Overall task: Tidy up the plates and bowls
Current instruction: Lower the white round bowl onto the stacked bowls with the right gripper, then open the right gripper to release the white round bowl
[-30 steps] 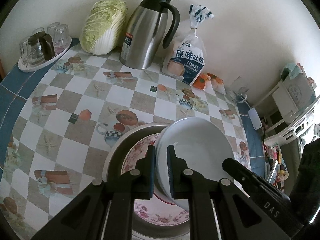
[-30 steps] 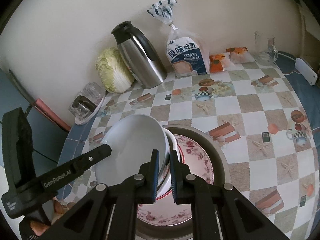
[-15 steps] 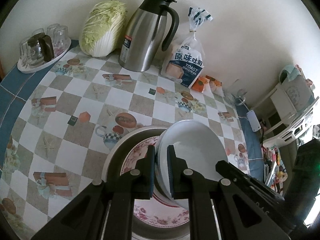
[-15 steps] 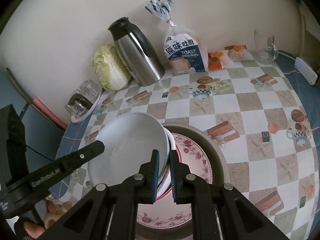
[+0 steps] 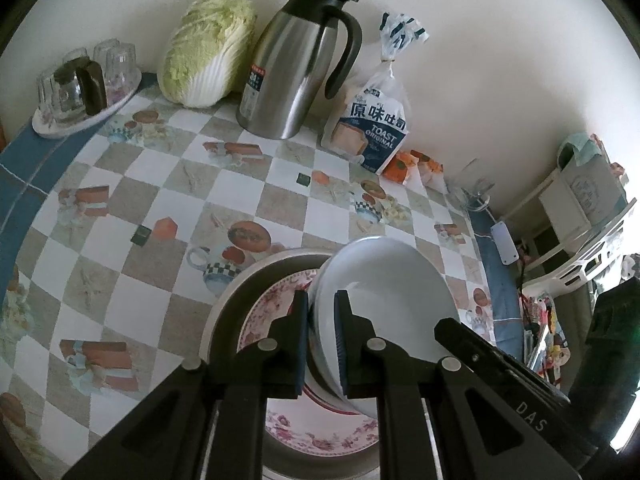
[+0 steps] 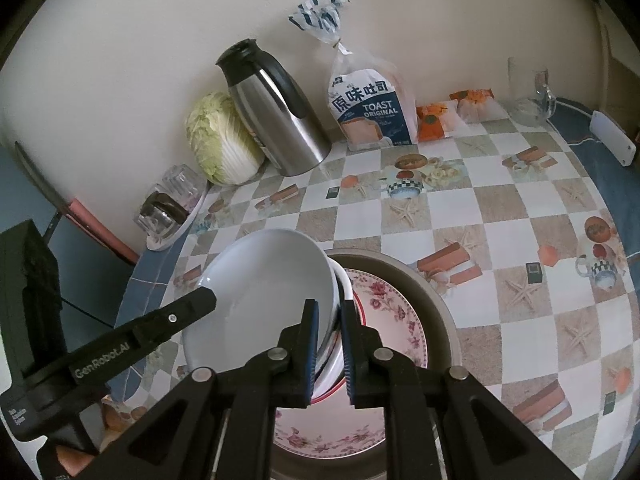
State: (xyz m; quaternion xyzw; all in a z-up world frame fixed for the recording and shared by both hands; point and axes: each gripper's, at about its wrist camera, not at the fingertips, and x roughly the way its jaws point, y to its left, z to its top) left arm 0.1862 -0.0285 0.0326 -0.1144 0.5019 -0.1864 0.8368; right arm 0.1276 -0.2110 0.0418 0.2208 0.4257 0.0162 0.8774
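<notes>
Left gripper (image 5: 322, 312) is clamped on the near-left rim of the white bowl (image 5: 392, 280); jaws almost fully closed, rim wall pinched between the blue pads. Bowl body sits ahead and to the right of its fingertips, tipped so the open side faces right.

Right gripper (image 6: 329, 320) grips the opposite rim of the same bowl, jaws equally narrow. In its view the bowl (image 6: 264, 280) spreads ahead-left of the tips. A second white rim with a red edge line sits between these pads too; cannot tell whether it belongs to a separate dish.

Both grippers pitch steeply down toward the table, coming in from the near edge. Each one's body shows in the other's camera: right gripper lower right in the left view, left gripper (image 6: 168, 320) lower left in the right view.

Directly under the tips: floral plate (image 5: 280, 312) lying inside a grey metal basin (image 5: 224, 320). Bowl is tilted above them, its lower edge down against the plate.

Beyond the tips, by the wall: steel thermos jug (image 5: 296, 68), cabbage (image 5: 204, 52), toast bag (image 5: 372, 128).
</notes>
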